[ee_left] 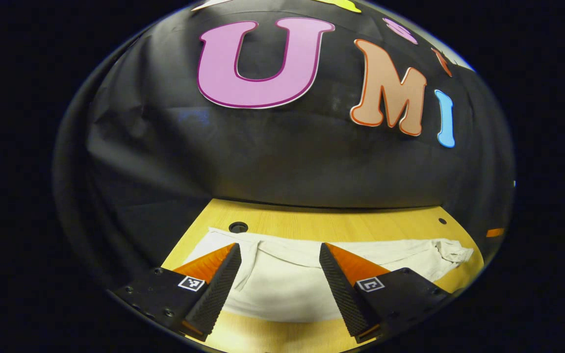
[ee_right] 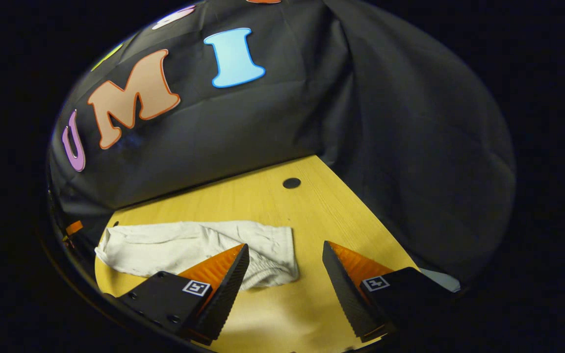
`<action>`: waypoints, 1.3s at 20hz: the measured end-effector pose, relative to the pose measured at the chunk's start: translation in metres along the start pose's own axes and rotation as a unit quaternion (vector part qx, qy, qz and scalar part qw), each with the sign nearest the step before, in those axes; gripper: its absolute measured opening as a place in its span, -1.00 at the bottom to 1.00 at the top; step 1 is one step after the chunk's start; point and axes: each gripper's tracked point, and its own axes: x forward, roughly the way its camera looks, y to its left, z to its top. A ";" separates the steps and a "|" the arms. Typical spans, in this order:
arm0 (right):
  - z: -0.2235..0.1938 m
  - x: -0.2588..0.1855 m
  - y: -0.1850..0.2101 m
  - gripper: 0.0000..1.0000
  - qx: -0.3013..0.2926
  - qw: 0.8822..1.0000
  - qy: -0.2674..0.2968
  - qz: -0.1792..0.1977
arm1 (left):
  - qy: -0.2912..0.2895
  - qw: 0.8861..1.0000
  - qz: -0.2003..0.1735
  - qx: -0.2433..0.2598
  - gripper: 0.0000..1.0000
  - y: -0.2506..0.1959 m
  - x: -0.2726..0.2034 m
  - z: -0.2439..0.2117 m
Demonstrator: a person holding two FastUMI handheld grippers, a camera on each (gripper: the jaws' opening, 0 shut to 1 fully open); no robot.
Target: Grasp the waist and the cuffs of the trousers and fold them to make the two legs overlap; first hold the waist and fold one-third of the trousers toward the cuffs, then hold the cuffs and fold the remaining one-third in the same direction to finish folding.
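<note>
Table (ee_left: pixel 400 225): pale wood, running up to the black cloth wall at 12 o'clock in both views; a dark round hole (ee_left: pixel 238 227) sits near its far edge in the left gripper view, another hole (ee_right: pixel 291 183) in the right gripper view.
Trousers (ee_left: pixel 282 279): white, lying flat across the table; in the left gripper view they spread from 9 to 3 o'clock, with a crumpled end at 3 o'clock.
Trousers, other view (ee_right: pixel 184 247): they lie from 9 o'clock toward the centre, ending in a gathered edge.
Left gripper (ee_left: pixel 280 252): jaws apart, hanging above the cloth, the trousers between them.
Right gripper (ee_right: pixel 285 252): jaws apart, holding nothing; bare table at 6 o'clock, gathered edge by its 9 o'clock finger.
</note>
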 end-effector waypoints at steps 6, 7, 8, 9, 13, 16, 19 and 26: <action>-0.071 0.023 -0.009 0.93 0.005 0.997 0.077 0.002 | 0.006 1.000 0.015 0.024 0.92 0.002 0.002 0.002; -0.078 0.029 -0.007 0.83 0.003 0.996 0.084 0.004 | 0.004 0.999 0.020 0.030 0.92 0.004 0.002 0.003; -0.083 0.036 -0.003 0.82 0.001 0.996 0.091 0.009 | -0.006 0.999 0.029 0.037 0.92 0.005 0.002 0.004; -0.089 0.041 -0.001 0.92 0.000 0.995 0.100 0.012 | -0.011 0.998 0.036 0.042 0.92 0.005 0.003 0.005; -0.088 0.063 0.011 0.88 0.023 0.994 0.104 0.028 | -0.002 0.997 0.049 0.054 0.92 0.004 0.001 0.004; -0.087 0.072 0.012 0.84 0.053 0.993 0.102 0.031 | 0.001 0.997 0.051 0.060 0.91 0.002 0.002 0.006; -0.083 0.079 0.016 0.61 0.074 0.992 0.098 0.038 | 0.001 0.998 0.046 0.053 0.87 -0.003 0.003 0.005; -0.086 0.085 0.017 -0.06 0.101 0.988 0.105 0.046 | 0.009 0.997 0.041 0.062 0.88 -0.033 0.007 -0.005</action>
